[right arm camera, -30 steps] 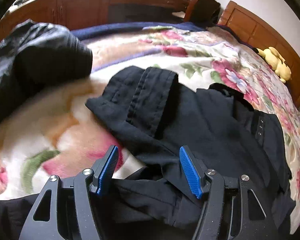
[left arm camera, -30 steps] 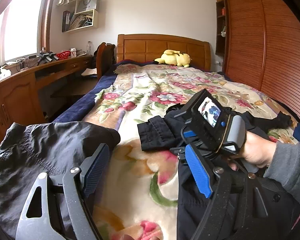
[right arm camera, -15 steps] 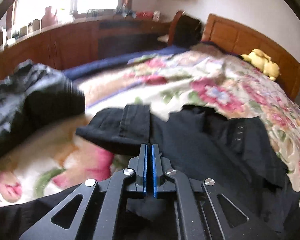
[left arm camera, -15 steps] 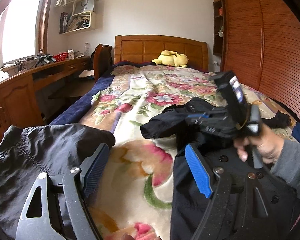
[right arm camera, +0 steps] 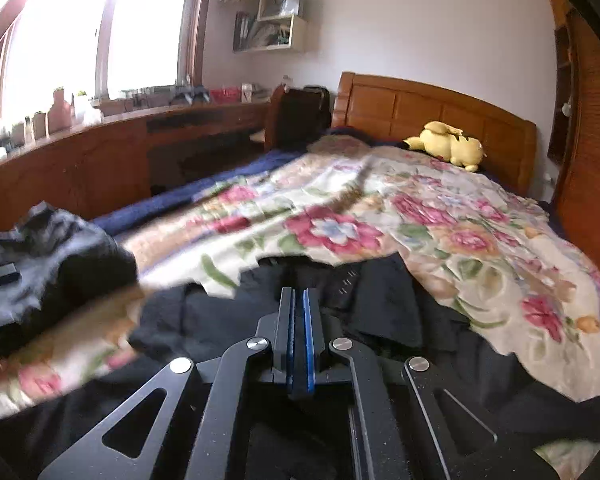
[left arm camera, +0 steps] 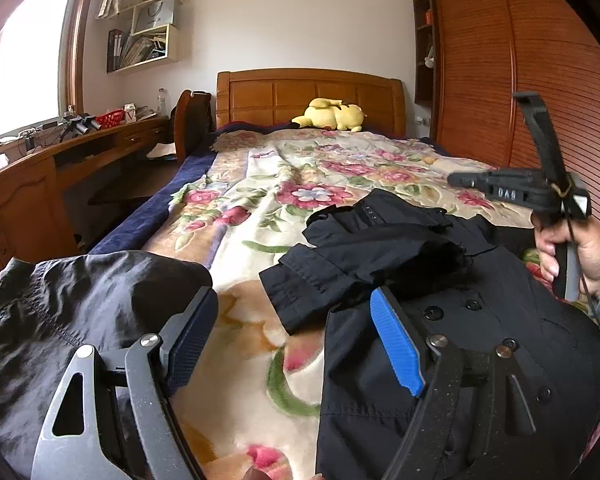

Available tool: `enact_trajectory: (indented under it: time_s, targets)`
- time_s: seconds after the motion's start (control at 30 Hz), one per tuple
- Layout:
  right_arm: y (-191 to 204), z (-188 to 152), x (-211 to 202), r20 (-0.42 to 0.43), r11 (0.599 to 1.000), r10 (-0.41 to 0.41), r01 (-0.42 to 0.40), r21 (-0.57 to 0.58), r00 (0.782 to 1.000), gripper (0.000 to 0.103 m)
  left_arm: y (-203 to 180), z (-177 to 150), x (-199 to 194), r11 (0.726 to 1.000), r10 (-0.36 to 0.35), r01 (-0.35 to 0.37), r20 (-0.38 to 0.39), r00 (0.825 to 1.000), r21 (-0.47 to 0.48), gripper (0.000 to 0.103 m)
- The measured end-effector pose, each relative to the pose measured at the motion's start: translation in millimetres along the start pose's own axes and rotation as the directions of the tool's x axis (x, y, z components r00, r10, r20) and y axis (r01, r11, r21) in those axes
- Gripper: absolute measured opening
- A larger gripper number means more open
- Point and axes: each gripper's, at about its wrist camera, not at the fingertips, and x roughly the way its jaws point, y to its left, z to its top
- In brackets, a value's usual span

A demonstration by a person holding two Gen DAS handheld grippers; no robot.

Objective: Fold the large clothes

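One black buttoned coat (left arm camera: 440, 320) lies spread across the near end of the floral blanket (left arm camera: 300, 184), its sleeve (left arm camera: 360, 256) flopped over toward ten o'clock. My right gripper (right arm camera: 299, 320) has its blue pads pressed together; whether any fabric is pinched between them, I cannot tell, since the tips look bare from the right wrist view. My left gripper (left arm camera: 292, 340) hangs with its fingers well apart, straddling the coat's left edge and bare blanket, holding nothing.

I judge the risk is this: if the right gripper holds only a thin fold, or nothing, the sleeve could slide out and bunch into the crumpled heap at twelve o'clock of the coat, spoiling a flat fold. The plush blanket may also drag up with the cloth.

At nine o'clock a grey jacket (left arm camera: 80, 308) sits heaped near the coat, crowding room for spreading. Farther off at twelve o'clock, a yellow plush toy (left arm camera: 332, 114) rests against the wooden headboard (left arm camera: 308, 96); a desk (left arm camera: 72, 160) runs along ten o'clock.
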Motion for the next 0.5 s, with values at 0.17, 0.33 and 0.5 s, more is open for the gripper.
enact_trajectory:
  time_s: [0.17, 0.33, 0.5]
  targets:
    - [26, -10, 18, -0.085, 0.998, 0.046, -0.049, -0.041, 0.995, 0.013, -1, -1, -1, 1.0, 0.001, -0.001, 0.006, 1.0, 0.002, 0.079]
    - [63, -27, 45, -0.18, 0.989, 0.049, -0.074, -0.131, 0.982, 0.058, 3, -5, 0, 1.0, 0.008, -0.008, -0.003, 1.0, 0.005, 0.079]
    - [83, -37, 67, -0.248, 0.966, -0.081, 0.015, -0.258, 0.965, 0.059, 8, -6, 0, 1.0, 0.009, -0.009, -0.005, 1.0, -0.003, 0.079]
